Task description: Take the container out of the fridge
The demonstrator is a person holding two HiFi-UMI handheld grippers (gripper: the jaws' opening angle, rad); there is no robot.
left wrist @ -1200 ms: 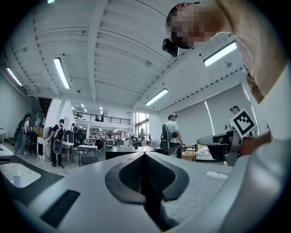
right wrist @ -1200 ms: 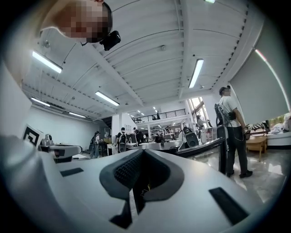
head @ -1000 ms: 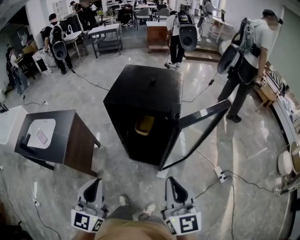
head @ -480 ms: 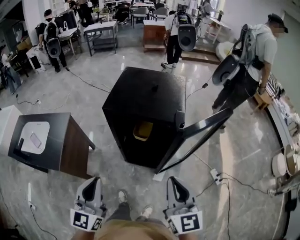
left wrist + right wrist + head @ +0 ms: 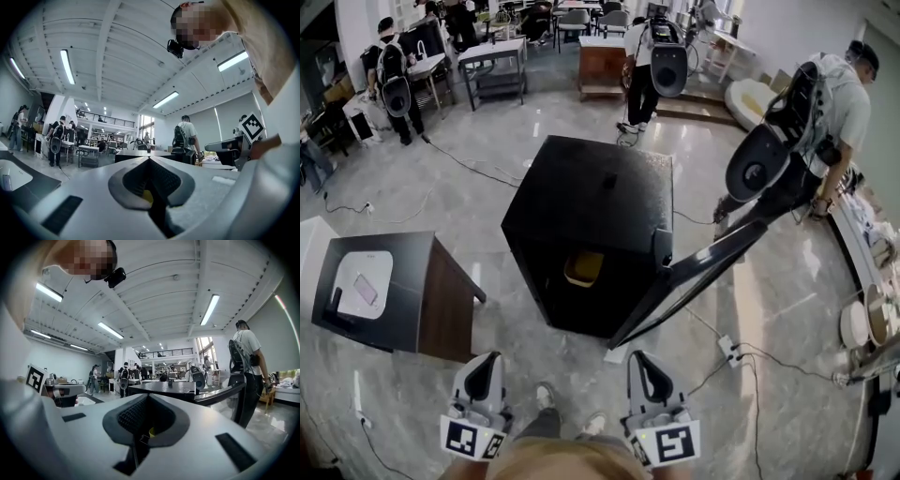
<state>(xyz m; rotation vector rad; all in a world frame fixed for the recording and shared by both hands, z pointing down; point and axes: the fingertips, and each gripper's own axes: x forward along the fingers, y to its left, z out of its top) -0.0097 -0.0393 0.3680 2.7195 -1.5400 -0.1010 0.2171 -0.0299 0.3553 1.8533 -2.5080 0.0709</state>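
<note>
On the floor at far left, a dark table (image 5: 417, 251) stands apart from the work. Left hand-held gripper (image 5: 490, 362): jaws together, nothing between them, aimed level toward the fridge (image 5: 591, 187). Centre: the yellow container (image 5: 583, 267) sits inside the open fridge, in its upper part, well apart from both tools. It appears to be a small plastic tub, probably light, stiff-walled and smooth enough to slip; contents cannot be told. Recommended hold: the near rim or opposite side walls, kept level. Right hand-held gripper (image 5: 639, 362): likewise closed and empty. The door (image 5: 703, 258) hangs open at right.
</note>
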